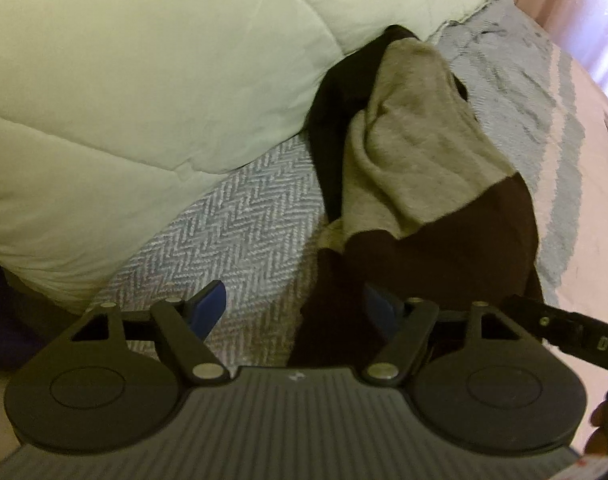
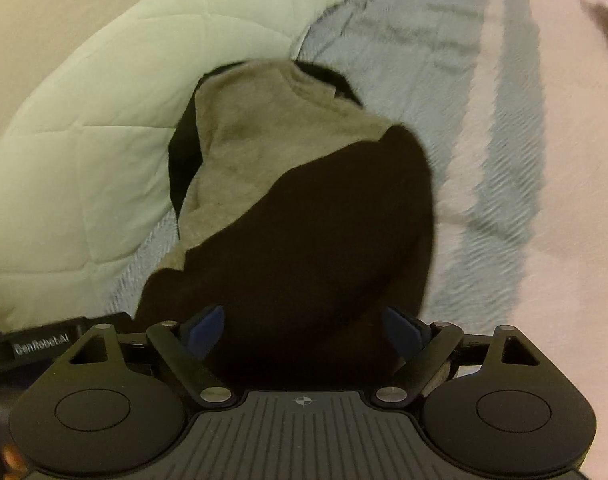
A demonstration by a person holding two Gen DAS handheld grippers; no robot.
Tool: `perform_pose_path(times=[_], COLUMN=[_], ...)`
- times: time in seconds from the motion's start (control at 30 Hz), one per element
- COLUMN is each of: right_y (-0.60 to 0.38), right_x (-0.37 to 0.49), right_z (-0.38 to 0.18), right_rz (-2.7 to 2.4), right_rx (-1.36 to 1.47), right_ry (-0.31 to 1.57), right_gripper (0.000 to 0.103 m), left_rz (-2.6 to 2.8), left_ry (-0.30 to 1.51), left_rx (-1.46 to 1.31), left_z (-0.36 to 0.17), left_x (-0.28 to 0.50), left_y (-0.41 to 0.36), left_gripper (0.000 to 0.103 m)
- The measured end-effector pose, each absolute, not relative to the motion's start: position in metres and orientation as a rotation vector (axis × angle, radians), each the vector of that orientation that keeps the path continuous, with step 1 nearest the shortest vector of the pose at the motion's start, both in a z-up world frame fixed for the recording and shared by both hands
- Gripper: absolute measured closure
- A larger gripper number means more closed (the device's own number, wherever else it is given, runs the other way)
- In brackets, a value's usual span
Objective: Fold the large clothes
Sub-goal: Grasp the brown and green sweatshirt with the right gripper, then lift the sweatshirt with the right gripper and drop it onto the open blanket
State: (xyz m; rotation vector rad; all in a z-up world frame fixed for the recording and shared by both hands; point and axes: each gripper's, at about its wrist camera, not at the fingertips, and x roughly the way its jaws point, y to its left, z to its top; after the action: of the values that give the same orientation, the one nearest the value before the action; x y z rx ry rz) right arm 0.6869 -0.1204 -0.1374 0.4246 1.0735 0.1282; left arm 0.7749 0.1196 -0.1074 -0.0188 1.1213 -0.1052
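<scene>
Garment [image 2: 304, 240] on the bed, dark end between both grippers' [image 2: 304, 330] parted, unclenched jaws.

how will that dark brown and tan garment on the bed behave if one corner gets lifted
Probably floppy: the garment lies crumpled in soft folds. It likely drapes and trails rather than lifting whole. Its fuzzy tan side suggests it may cling to the herringbone blanket.

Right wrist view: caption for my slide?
Open right gripper above a dark brown and tan garment on a herringbone blanket.
</scene>
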Motion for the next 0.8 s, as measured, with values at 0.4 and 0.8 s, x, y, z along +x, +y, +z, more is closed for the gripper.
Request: perform_pose_path(times=[0.4, 0.8], right_y=[-0.107, -0.19], right_x=[0.7, 0.634], right_z=[-0.142, -0.018], right_rz=[0.194, 0.05], right_rx=[0.484, 0.593], right_ry=[0.985, 0.621], right_gripper=[0.096, 0.098], left_rz=[-0.106, -0.238], left_ry=[1.138, 1.088], left_rx=[-0.026, -0.061], left_z=[-0.119, -0.069], left_x=[0.787, 0.769], left_y=[0.123, 0.085], left_gripper=[0.033, 0.034])
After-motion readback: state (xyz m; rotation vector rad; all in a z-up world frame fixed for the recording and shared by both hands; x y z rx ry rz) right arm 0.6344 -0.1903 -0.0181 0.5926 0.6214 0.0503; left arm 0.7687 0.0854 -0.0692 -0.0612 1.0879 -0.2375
